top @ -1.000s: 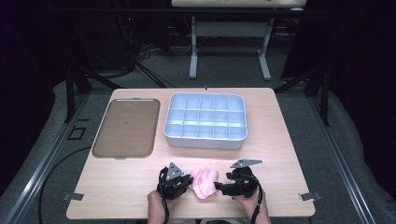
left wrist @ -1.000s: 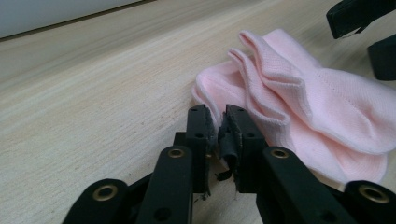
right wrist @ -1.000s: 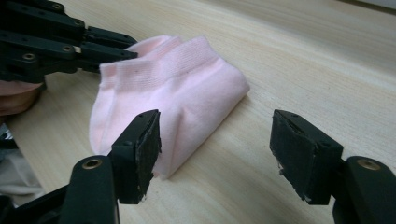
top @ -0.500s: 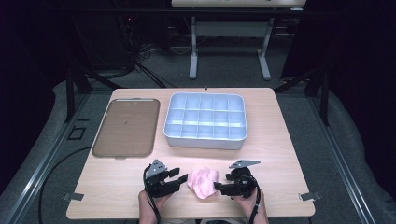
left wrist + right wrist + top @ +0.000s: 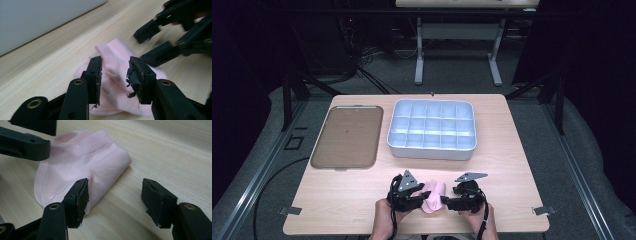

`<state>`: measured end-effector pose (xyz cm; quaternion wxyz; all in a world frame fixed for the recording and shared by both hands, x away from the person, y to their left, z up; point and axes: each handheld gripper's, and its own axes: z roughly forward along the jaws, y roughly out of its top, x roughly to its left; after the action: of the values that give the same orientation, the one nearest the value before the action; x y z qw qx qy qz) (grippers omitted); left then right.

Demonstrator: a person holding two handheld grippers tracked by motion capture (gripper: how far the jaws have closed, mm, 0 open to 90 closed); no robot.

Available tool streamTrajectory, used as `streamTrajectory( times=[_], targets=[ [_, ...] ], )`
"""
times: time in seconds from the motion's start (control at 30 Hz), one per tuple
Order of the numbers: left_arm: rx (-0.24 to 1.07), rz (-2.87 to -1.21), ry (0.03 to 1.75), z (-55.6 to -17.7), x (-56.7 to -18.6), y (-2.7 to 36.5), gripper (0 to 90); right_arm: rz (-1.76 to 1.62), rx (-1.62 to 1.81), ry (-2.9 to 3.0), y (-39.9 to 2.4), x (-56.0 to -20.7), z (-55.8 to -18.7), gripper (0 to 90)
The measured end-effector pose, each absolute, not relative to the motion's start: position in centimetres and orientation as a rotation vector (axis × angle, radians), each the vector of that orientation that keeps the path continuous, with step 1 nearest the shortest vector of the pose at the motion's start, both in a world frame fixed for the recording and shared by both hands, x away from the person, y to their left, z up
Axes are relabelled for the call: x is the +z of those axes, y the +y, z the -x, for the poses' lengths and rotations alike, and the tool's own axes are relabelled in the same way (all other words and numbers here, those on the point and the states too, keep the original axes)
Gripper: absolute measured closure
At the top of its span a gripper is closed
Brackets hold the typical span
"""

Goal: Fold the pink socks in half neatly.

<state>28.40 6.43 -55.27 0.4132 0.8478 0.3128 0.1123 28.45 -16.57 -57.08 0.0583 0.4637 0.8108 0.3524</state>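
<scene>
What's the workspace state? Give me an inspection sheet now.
Surface: wooden table, bare at its right.
Job's things: folded pink sock at the near edge.
Clutter: brown tray; white compartment box, compartments look empty.
Grippers: left gripper open, jaws have just been closing, sock between them, pads apart from it; right gripper open beside the sock.
Cables: one on the floor at left.
Surroundings: dark room, table legs behind.

The sock (image 5: 433, 196) lies on the table (image 5: 522, 165) before the compartment box (image 5: 432, 130); the tray (image 5: 346, 136) lies apparently just left of it.
</scene>
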Motion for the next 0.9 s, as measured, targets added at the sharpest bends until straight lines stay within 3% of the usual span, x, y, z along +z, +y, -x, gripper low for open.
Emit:
streamTrajectory(
  times=[0.17,0.3,0.4,0.7,0.9],
  targets=[
    [0.246,-2.181,0.799,-28.7,-56.0,6.2,62.1,-1.404,1.071,2.453,-16.6,-57.1,-28.4,38.0],
    [0.250,-2.205,0.790,-28.6,-56.4,6.0,79.0,-1.414,1.063,2.446,-16.6,-57.2,-28.4,36.3],
    [0.246,-2.203,0.778,-28.5,-56.7,6.1,84.4,-1.414,1.063,2.448,-16.7,-57.2,-28.4,35.2],
    [0.287,-2.100,0.779,-27.7,-56.2,6.6,85.9,-1.435,1.079,2.436,-17.1,-56.9,-28.5,32.5],
    [0.290,-2.061,0.826,-27.6,-56.5,7.2,85.7,-1.410,1.157,2.422,-16.5,-56.4,-28.1,36.3]
  ],
)
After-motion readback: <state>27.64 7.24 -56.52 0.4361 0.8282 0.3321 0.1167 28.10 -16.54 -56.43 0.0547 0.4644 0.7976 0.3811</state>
